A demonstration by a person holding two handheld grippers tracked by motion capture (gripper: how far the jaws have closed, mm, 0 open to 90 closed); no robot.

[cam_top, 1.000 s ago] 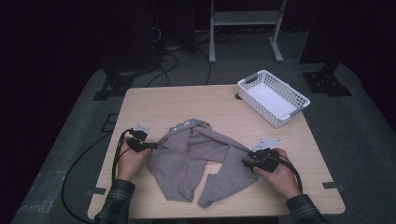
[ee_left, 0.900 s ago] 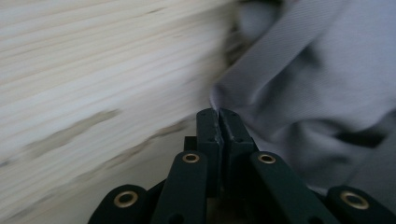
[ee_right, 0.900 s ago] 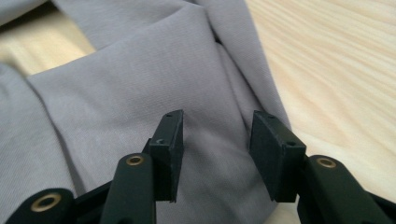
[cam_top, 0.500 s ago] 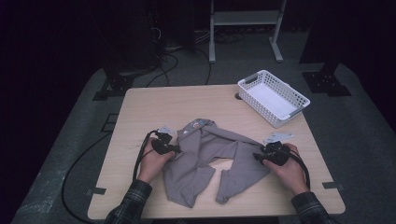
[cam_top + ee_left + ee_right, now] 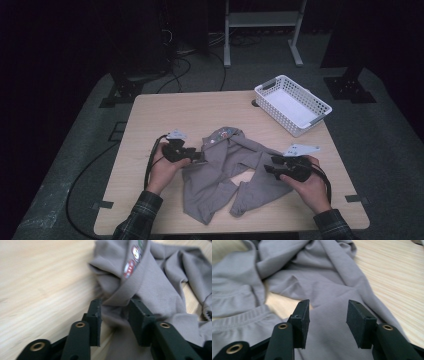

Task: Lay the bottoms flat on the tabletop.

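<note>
The grey garment (image 5: 235, 172) lies crumpled on the near half of the tabletop (image 5: 165, 110), between the two hands, with a white basket (image 5: 292, 104) well apart at the far right. The left tongs (image 5: 200, 156) sit at the garment's left edge, just beside the banded collar with its coloured labels (image 5: 130, 266); their jaws have just been opening, and in the left gripper view the band (image 5: 125, 293) runs between them without being pinched. The right tongs (image 5: 267, 167) hover at the garment's right side, jaws apart, over smooth cloth (image 5: 329, 322) and gripping nothing.

The step in hand looks like taking fresh holds to spread or fold the cloth. To do it well, each pair of tongs should close on a single edge or hem, not a bunched fold, and both should lift evenly, so the fabric tightens between them rather than dragging across the wood.
</note>
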